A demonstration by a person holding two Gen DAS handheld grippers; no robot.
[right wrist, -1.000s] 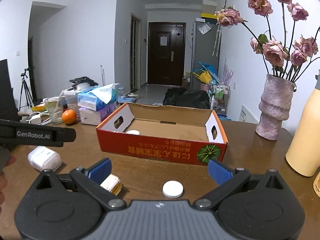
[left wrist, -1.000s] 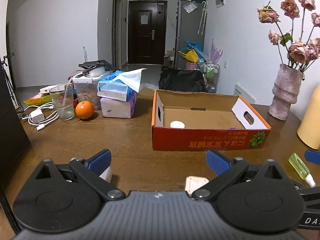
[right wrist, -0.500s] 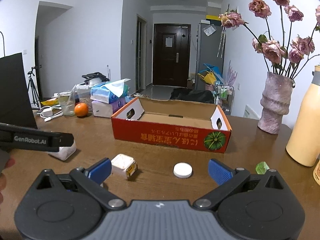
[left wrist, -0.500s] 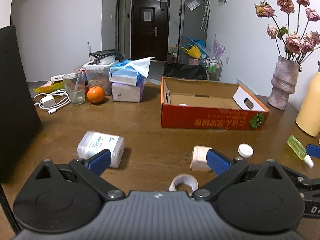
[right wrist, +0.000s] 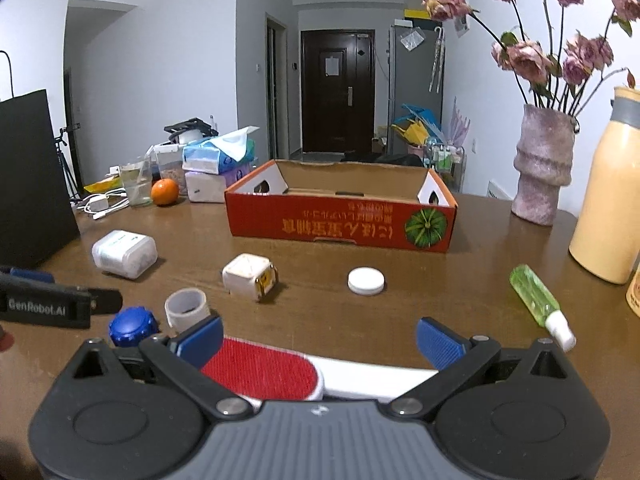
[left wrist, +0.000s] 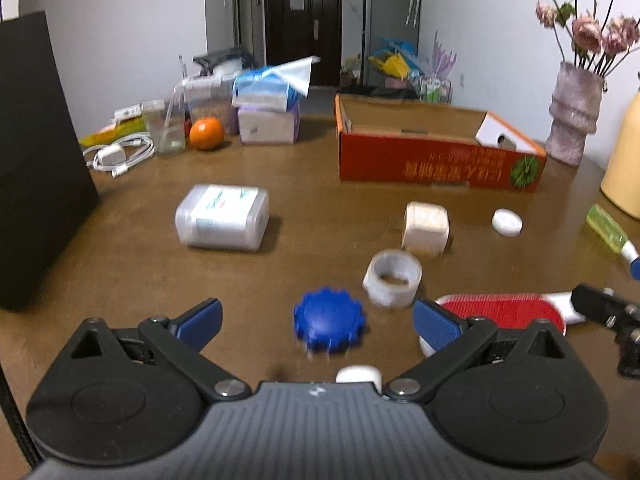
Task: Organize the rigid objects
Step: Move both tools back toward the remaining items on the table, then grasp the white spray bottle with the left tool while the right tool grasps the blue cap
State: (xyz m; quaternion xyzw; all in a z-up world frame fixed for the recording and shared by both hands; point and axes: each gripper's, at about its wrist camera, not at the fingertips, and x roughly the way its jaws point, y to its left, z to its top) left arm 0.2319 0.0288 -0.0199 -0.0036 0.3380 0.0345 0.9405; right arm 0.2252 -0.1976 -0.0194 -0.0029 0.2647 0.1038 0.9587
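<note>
Loose items lie on the brown table before an open orange cardboard box [left wrist: 440, 164] [right wrist: 340, 224]. My left gripper [left wrist: 316, 320] is open low over the table, with a blue ridged cap [left wrist: 329, 319] between its fingers, untouched. Beyond it are a clear tape roll [left wrist: 393, 278], a white cube [left wrist: 425, 228], a white disc lid [left wrist: 507, 222] and a clear plastic container [left wrist: 222, 217]. My right gripper [right wrist: 320, 340] is open above a red-and-white lint brush [right wrist: 272, 372]. A green spray bottle [right wrist: 538, 300] lies to its right.
A black panel [left wrist: 36, 160] stands at the table's left edge. At the back left are tissue packs [left wrist: 268, 120], an orange [left wrist: 206, 133], a glass and a charger cable. A vase of roses [right wrist: 542, 168] and a yellow flask [right wrist: 608, 188] stand at the right.
Both grippers have pulled back from the box toward the table's near side. The blue cap, tape roll and lint brush have come into view close to the fingers.
</note>
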